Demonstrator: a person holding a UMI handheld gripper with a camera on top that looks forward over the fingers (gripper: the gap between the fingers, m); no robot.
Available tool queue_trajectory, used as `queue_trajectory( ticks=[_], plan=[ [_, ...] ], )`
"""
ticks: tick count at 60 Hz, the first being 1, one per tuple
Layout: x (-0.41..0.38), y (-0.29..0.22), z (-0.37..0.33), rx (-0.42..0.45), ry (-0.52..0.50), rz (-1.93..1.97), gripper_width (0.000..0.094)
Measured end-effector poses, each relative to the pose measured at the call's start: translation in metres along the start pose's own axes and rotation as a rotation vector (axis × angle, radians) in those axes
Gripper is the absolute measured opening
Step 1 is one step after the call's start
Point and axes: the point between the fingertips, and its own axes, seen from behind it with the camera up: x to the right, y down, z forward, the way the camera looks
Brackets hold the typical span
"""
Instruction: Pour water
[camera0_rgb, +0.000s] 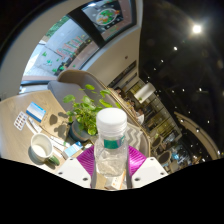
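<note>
Bottle (111, 140) held upright in my claw (110, 165), lifted over the worktop (25, 110).

The worktop spreads beyond, with a leafy plant (88, 112) just behind the bottle and a white cup (41, 148) off to one side of the fingers. The claw is closed partway, both pink pads (87, 160) pressing the clear body below the white cap (111, 122). I judge it is kept vertical so nothing spills before I tip toward the cup.

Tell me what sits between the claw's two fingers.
A clear plastic water bottle with a white cap stands between the claw fingers, pink pads at either side, in the gripper view.
</note>
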Motion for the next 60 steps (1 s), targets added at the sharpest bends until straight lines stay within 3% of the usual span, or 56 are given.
queue_trajectory(
  ticks=[19, 39, 44, 53, 55, 59, 60],
  plan=[
    [-0.059, 0.099, 0.035, -0.121, -0.204, 0.605, 0.0406],
    [-0.138, 0.166, 0.052, -0.197, -0.29, 0.717, 0.0417],
    [-0.136, 0.166, 0.051, -0.156, -0.267, 0.742, 0.0434],
    [-0.139, 0.17, 0.051, -0.191, -0.271, 0.765, 0.0521],
    [-0.141, 0.173, 0.048, -0.221, -0.28, 0.771, 0.0598],
    [-0.136, 0.173, 0.037, -0.257, -0.277, 0.774, 0.0873],
    [-0.134, 0.173, 0.033, -0.261, -0.272, 0.771, 0.0858]
  ],
)
